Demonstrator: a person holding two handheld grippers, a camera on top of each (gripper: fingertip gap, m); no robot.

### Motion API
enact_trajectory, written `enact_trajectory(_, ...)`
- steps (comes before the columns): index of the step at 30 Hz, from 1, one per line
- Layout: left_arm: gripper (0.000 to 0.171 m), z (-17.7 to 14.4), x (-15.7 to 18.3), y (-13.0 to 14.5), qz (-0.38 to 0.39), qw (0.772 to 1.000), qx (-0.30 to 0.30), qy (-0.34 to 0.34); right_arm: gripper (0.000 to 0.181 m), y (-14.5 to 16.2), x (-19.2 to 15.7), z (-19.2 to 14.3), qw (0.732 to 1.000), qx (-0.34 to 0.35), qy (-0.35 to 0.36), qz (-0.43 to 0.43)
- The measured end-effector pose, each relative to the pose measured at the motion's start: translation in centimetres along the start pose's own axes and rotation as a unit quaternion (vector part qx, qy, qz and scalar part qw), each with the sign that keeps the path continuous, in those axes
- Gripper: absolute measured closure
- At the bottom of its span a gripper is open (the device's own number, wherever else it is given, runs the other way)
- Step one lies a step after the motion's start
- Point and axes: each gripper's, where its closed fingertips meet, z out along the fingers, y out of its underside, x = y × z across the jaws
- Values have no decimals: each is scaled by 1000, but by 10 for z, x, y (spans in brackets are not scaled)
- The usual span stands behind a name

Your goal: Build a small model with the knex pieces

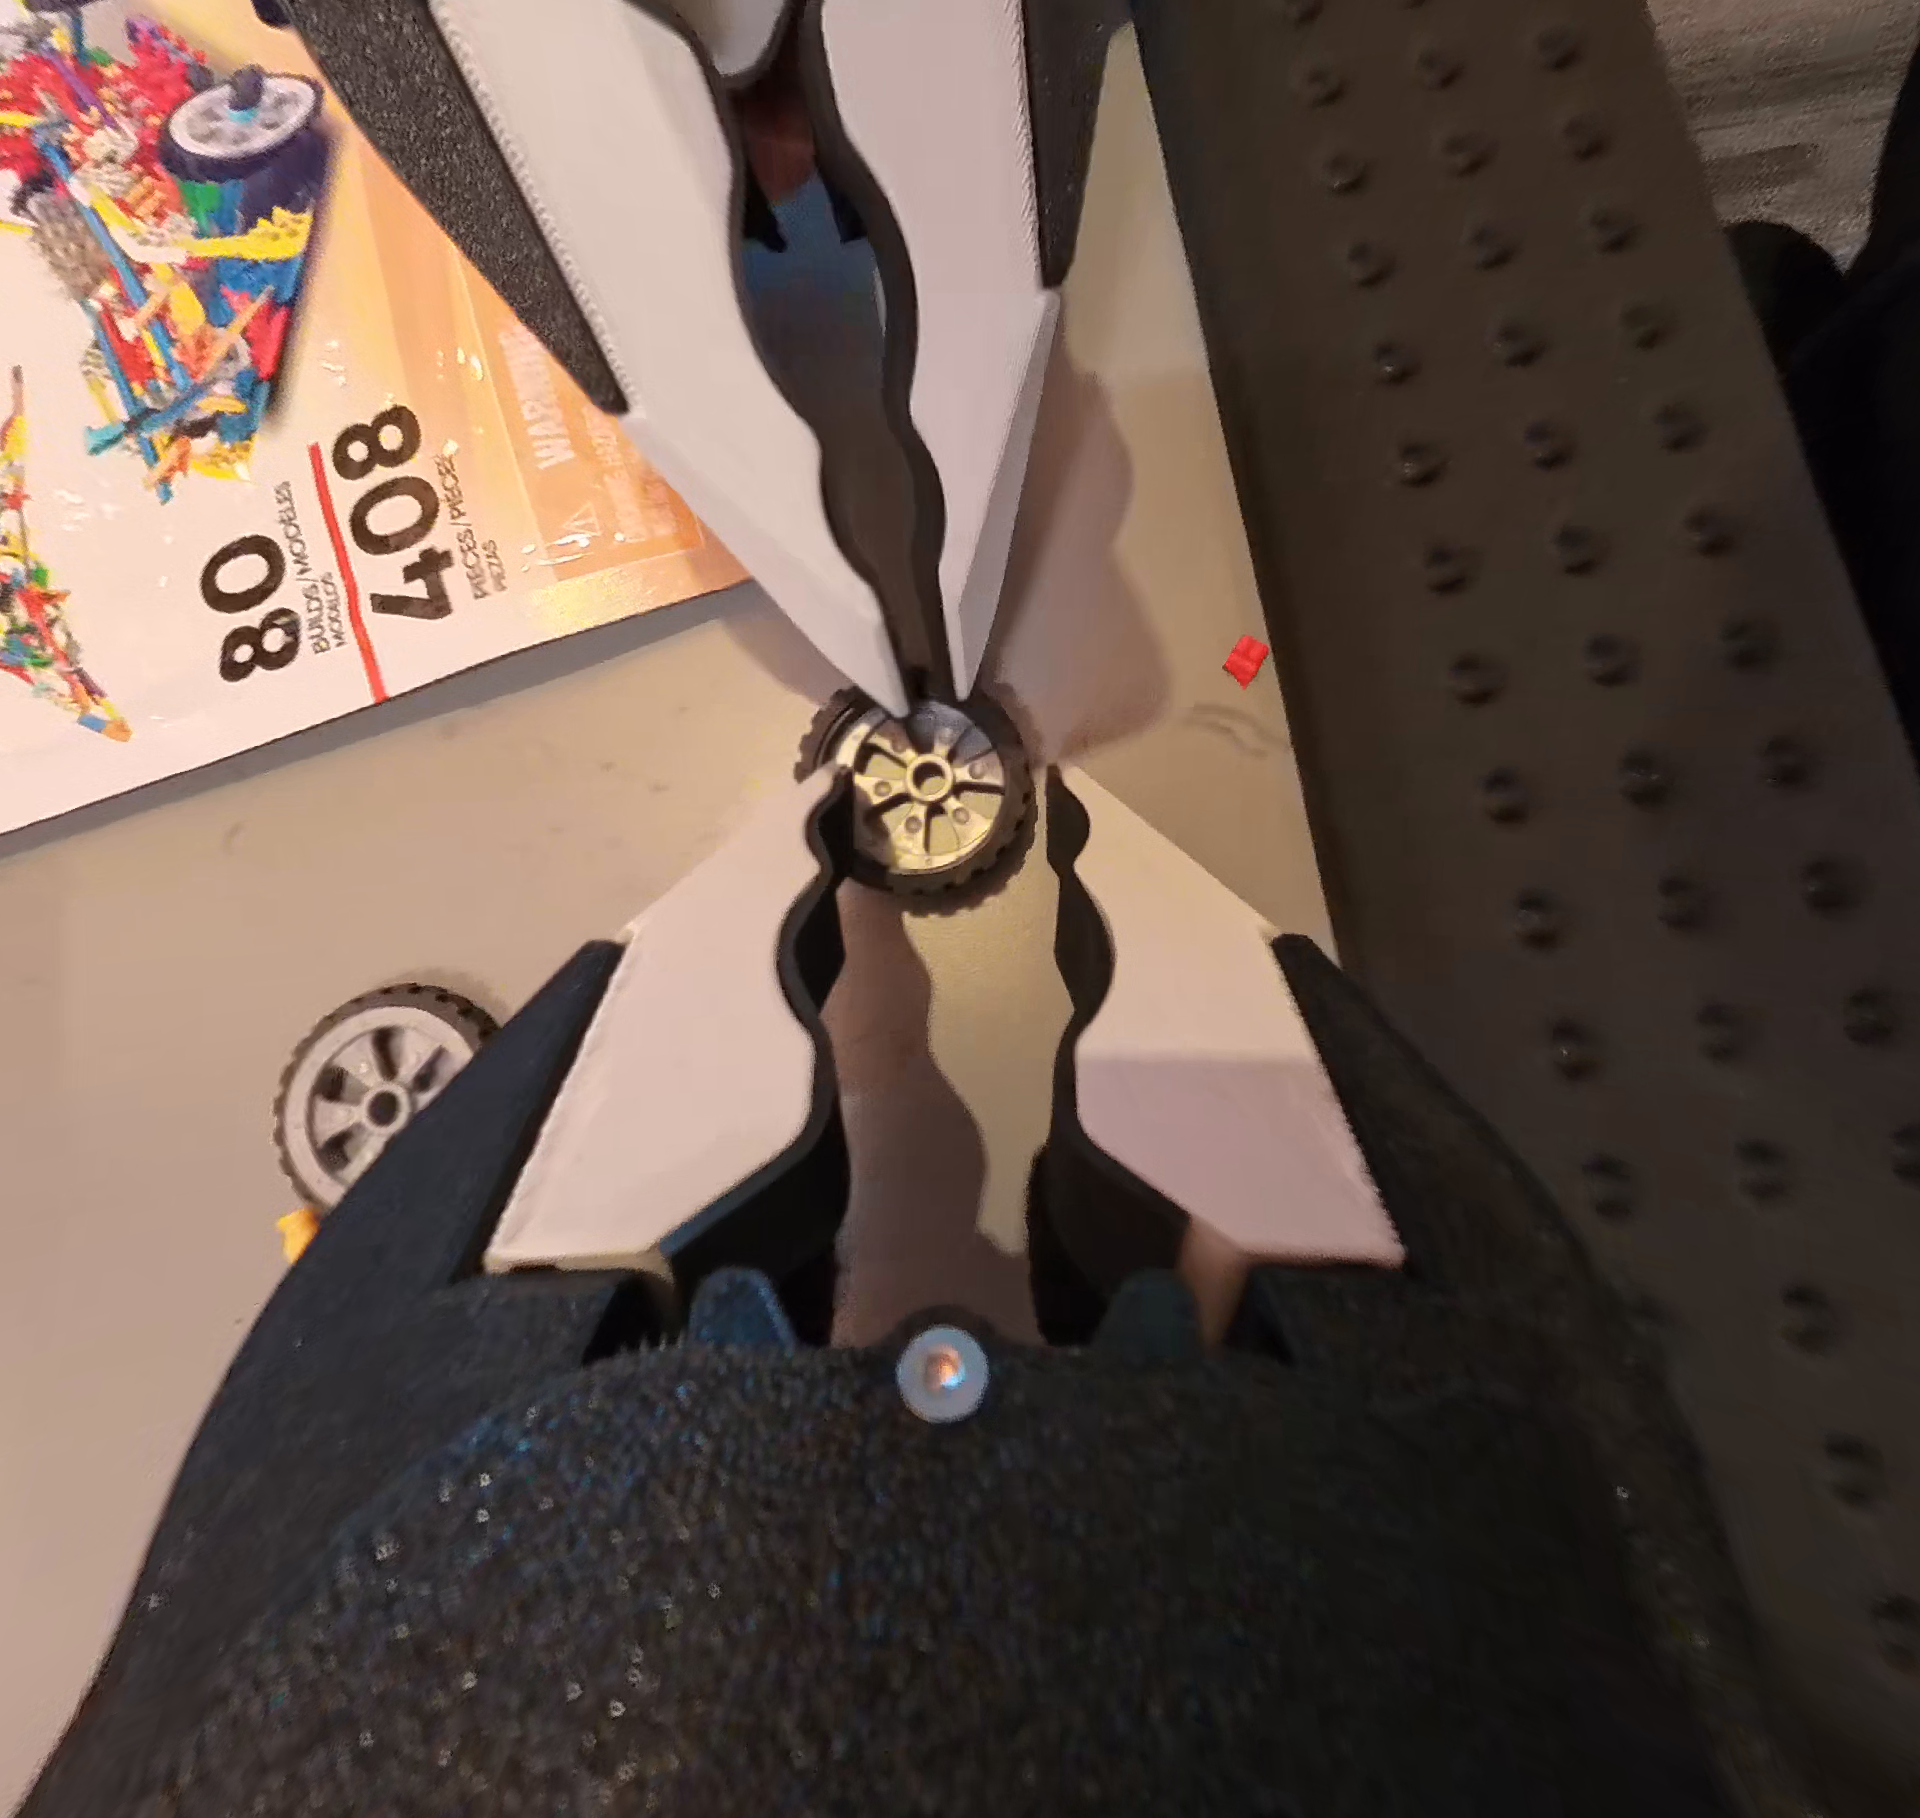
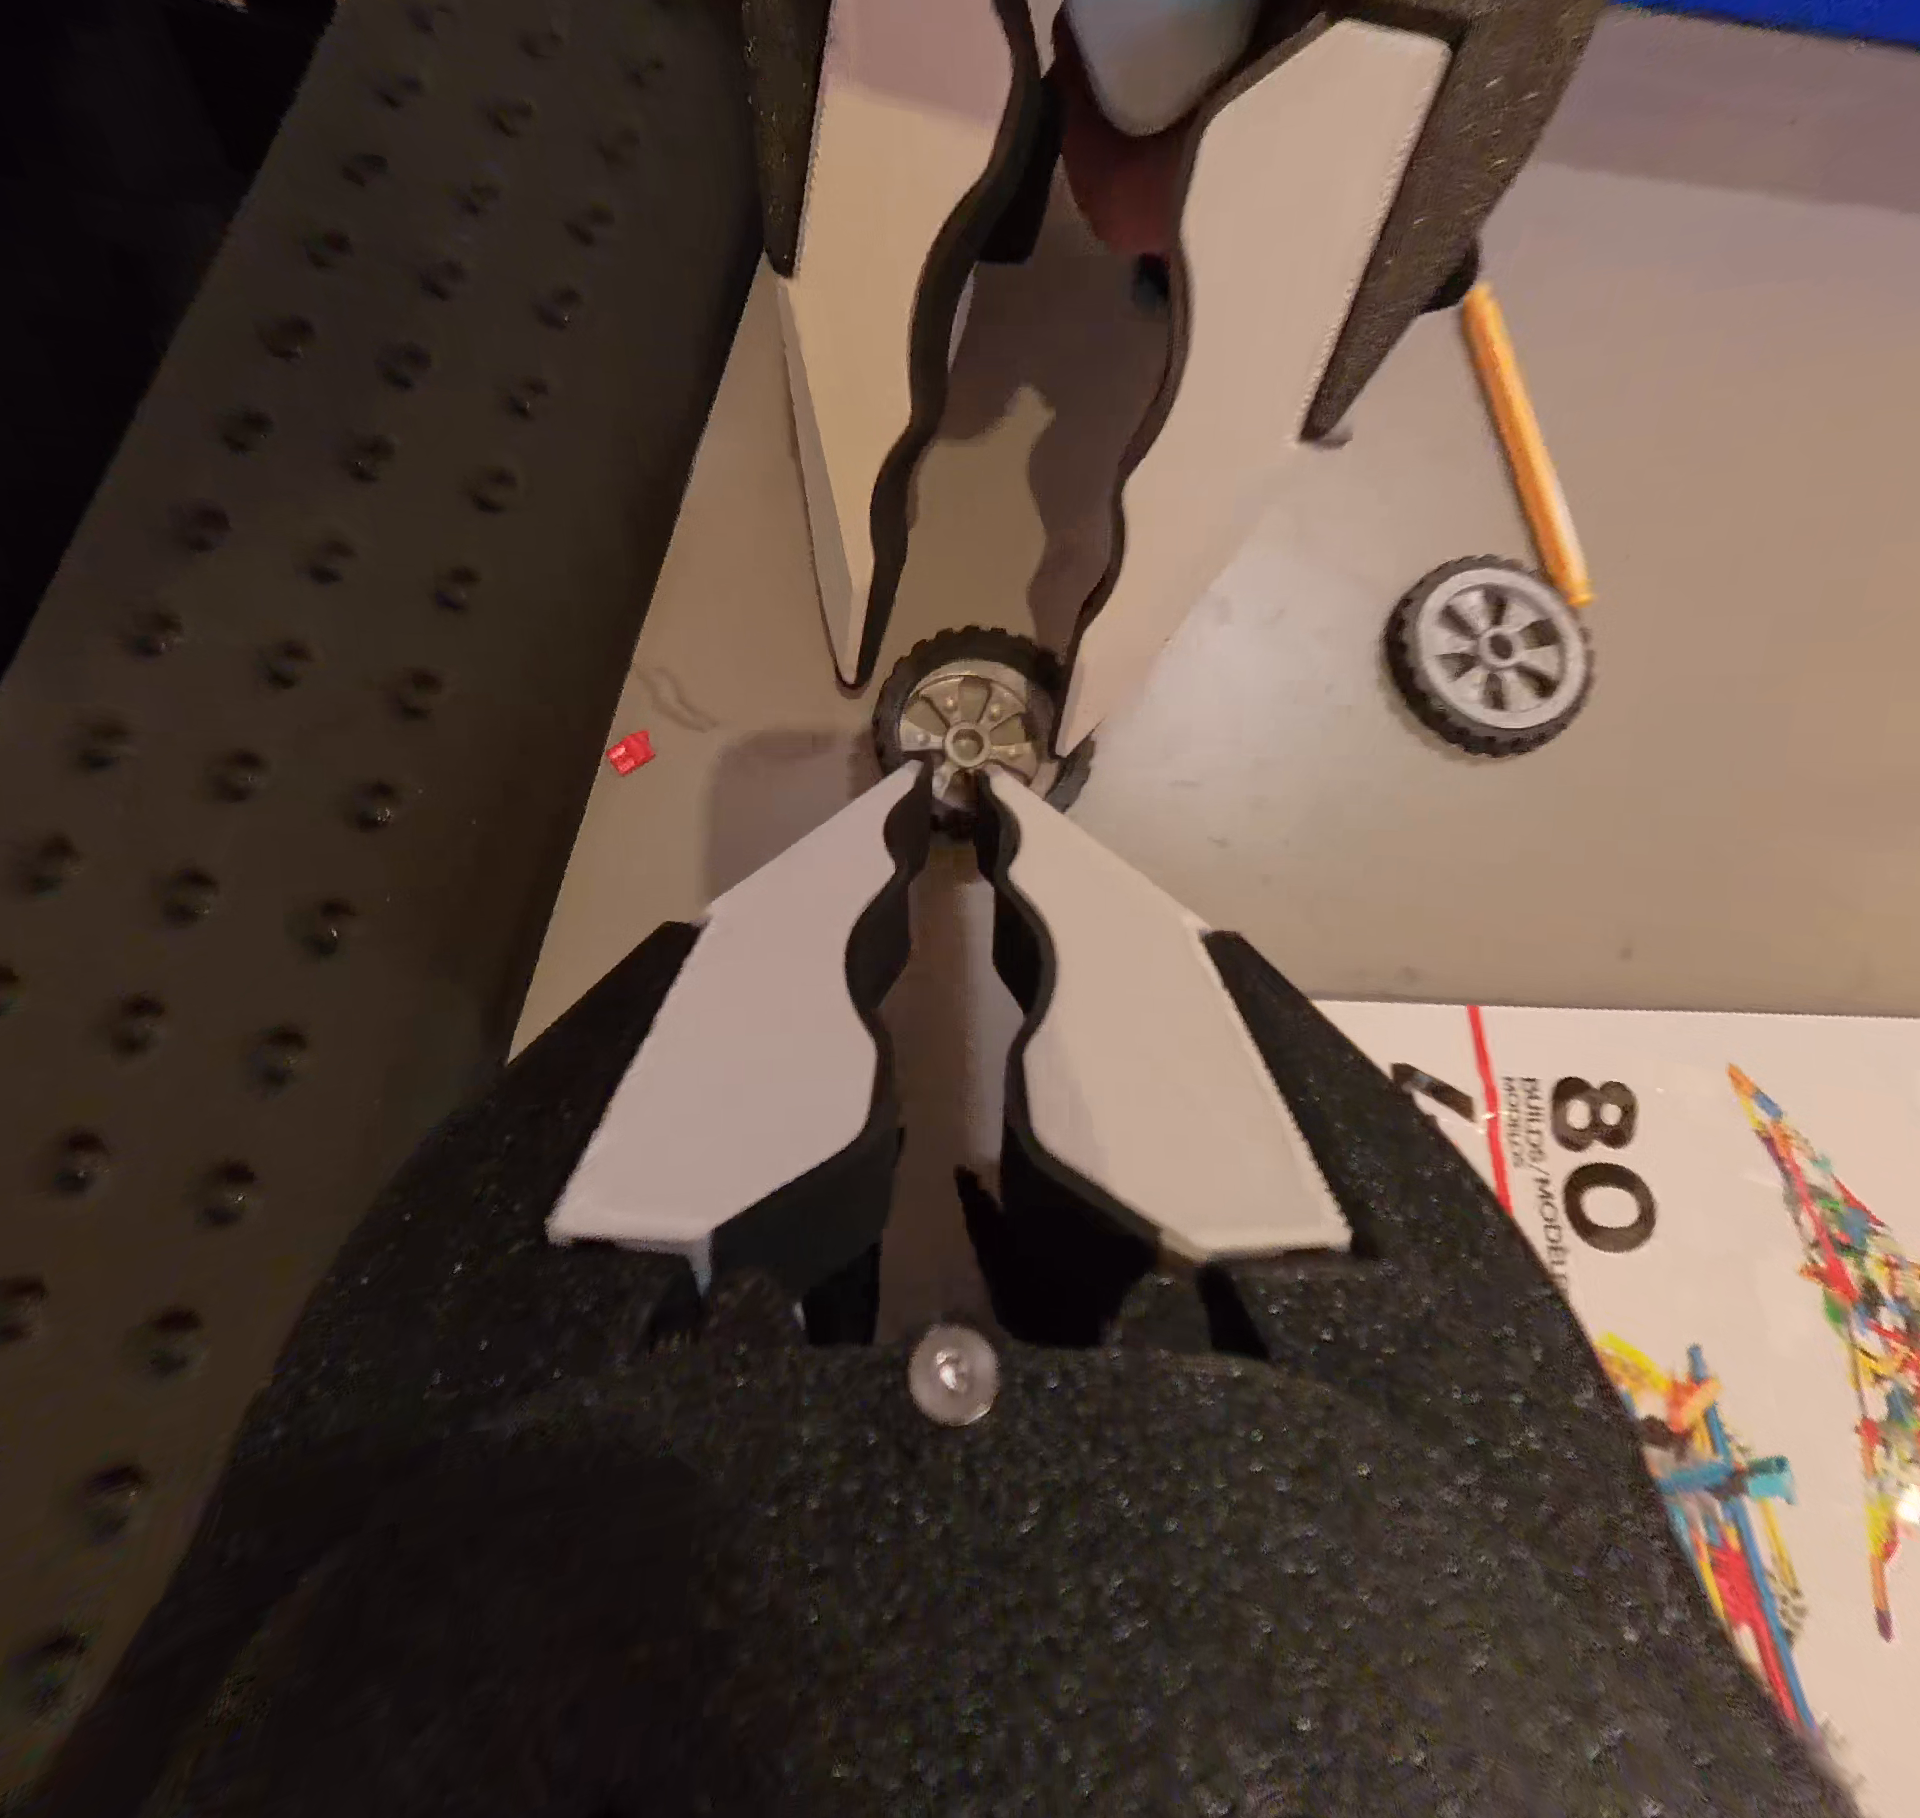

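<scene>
Near the table edge [image 1: 1195,480], both tools grip one wheel [image 1: 928,800]

A hobby table [image 1: 312,916]: toy-kit booklet [image 1: 312,480], loose wheels [image 2: 1491,654], studded black mat [image 1: 1558,625].

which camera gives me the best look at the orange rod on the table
The right wrist view. The orange rod lies there in full on the table, beside the loose wheel, right of the left gripper. The left wrist view shows at most a small orange bit by its own gripper's body.
</scene>
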Motion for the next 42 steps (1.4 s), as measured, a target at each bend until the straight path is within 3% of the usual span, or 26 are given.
enact_trajectory(4, 142, 2, 2, 2, -13, 1000, -6, 10, 181, 0, -2, 3, 1000, -4, -10, 13)
enact_trajectory(10, 147, -8, -4, -13, -63, 997, 47, 28, 181, 0, -6, 3, 999, -5, -27, 20)
enact_trajectory(15, 152, 1, -1, 0, -49, 999, 3, 22, 181, -1, -10, 3, 999, -3, -38, 23)
enact_trajectory(42, 152, 7, 21, -4, 26, 999, -18, 21, 181, -3, -39, 5, 993, -19, -113, 27)
